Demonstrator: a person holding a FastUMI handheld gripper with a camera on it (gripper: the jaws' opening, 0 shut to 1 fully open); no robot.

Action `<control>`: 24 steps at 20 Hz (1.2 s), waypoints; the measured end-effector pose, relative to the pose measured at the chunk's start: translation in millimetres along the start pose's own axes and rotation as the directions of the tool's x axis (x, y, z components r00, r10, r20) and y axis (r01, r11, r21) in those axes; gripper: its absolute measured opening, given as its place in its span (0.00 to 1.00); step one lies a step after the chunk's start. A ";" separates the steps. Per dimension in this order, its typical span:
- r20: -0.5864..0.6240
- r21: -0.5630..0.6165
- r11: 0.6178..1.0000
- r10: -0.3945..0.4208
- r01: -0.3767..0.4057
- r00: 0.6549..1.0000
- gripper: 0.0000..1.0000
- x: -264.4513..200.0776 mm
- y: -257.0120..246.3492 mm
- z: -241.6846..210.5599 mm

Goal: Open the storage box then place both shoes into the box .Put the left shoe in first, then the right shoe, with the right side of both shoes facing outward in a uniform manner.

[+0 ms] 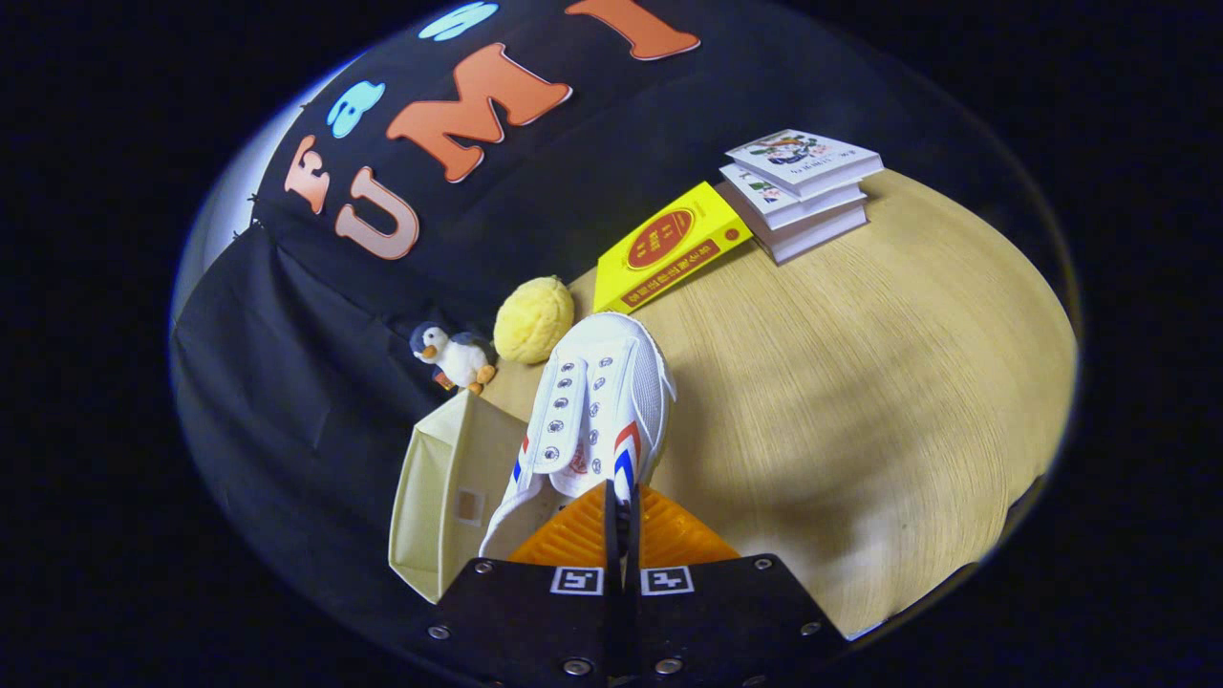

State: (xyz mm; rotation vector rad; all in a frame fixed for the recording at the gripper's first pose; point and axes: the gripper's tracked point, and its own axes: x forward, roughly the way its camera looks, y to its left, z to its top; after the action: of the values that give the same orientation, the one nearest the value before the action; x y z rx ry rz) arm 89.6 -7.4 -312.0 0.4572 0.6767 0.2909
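While the gripper (619, 497) pinches the white shoe's (594, 401) collar, toe toward twelve o'clock, the open storage box (444, 497) waits at nine o'clock, probably for lowering.

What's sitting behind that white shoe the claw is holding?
Beyond the white shoe, pinched in the claw, sit a yellow plush ball, a toy penguin and a yellow book. The table directly behind its toe is hidden.

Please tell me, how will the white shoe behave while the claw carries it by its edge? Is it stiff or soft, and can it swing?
The shoe looks like thin canvas, so probably light and rather soft. The claw is shut on its back rim only, so the toe may droop or swing. The thin fabric could slip if moved quickly toward the box.
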 end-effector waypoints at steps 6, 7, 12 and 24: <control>0.041 -0.042 0.998 0.042 -0.040 0.998 0.00 -12.3 108.7 -5.4; 0.035 -0.043 0.998 0.042 -0.041 0.998 0.00 -10.4 123.9 -10.5; 0.011 -0.070 0.998 -0.001 0.002 1.000 0.00 15.4 177.9 -42.8; -0.005 -0.273 0.927 -0.267 0.256 0.964 0.00 63.0 172.9 -85.6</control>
State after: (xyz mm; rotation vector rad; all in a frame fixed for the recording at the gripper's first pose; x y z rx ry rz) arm 61.2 193.4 -319.0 0.0960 0.7186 0.1367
